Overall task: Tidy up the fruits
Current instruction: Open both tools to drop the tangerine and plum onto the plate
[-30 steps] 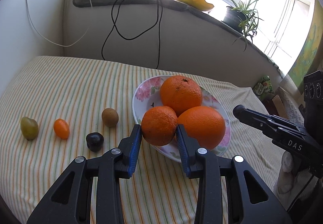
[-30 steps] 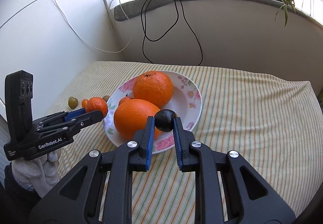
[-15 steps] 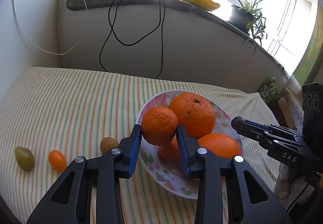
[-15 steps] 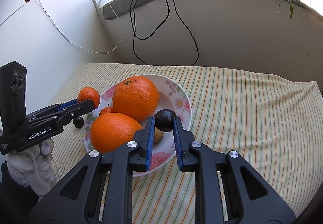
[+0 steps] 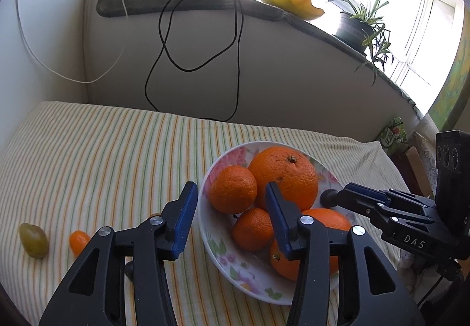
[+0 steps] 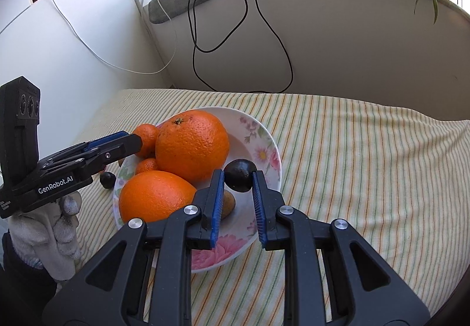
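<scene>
Above plate (image 6: 265, 132), right claw (image 6: 237, 179) pinches dark plum (image 6: 240, 174).

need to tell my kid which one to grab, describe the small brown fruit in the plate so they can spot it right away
Find the floral plate on the striped cloth. At its near side, beside the front big orange, lies the small brown fruit, partly behind the right tongs. It is dull tan and egg-shaped, unlike the orange citrus and the dark fruit gripped just above it.

Fruit gathered in the floral plate (image 6: 265, 132), strays on the cloth

Two oranges (image 6: 192, 144), two mandarins (image 5: 233, 189), a brown kiwi (image 6: 228, 204) fill it; dark plum (image 6: 240, 175) hangs at 4 o'clock. At 9: green fruit (image 5: 33, 240), possibly a grape, and kumquat (image 5: 78, 240).
</scene>
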Demonstrator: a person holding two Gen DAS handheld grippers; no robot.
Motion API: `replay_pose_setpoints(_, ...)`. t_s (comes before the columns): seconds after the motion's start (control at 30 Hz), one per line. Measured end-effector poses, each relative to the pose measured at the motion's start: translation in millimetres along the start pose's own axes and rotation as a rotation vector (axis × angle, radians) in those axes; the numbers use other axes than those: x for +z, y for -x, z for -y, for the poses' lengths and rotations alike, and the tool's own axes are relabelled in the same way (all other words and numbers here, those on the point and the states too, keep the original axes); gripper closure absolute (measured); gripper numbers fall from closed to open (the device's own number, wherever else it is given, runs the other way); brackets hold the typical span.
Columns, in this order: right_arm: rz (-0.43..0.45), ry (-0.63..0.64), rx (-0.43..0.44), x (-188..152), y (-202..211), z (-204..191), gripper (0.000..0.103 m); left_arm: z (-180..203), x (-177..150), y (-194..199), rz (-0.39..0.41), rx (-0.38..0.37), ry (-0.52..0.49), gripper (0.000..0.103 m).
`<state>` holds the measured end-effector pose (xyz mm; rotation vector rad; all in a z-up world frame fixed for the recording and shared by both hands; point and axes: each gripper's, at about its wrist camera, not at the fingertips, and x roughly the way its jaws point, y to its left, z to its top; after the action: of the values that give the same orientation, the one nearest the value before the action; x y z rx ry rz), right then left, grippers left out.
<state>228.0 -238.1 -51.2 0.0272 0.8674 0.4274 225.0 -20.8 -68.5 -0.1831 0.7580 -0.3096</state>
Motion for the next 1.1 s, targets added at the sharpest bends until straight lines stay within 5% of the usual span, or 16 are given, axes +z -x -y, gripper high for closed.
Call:
replay_pose_setpoints(0.07,0.005,-0.004,-0.005,0,0,0,0.074,1,0,3,0.005,0.004,-0.003,0.054)
replay_pose_setpoints(0.13,0.019,-0.014,-0.012,0,3,2,0.049,0,-1,5,0.009,0.007,-0.001,0.05)
replay_pose_setpoints(0.2,0.031,-0.023,-0.01,0,7,3,0.04,-1,-2,7,0.012,0.007,0.003,0.05)
replay_pose_setpoints(0.5,0.066,-0.042,-0.02,-1,26,4,0.03,-1,-7,23,0.026,0.018,0.008,0.044)
replay_pose_setpoints(0.63,0.074,-0.042,-0.021,-5,34,2,0.03,-3,-11,30,0.027,0.026,0.015,0.037)
replay_pose_setpoints(1.1,0.1,-0.005,-0.021,-20,60,-24,0.03,-22,-35,60,0.03,0.069,0.065,0.037)
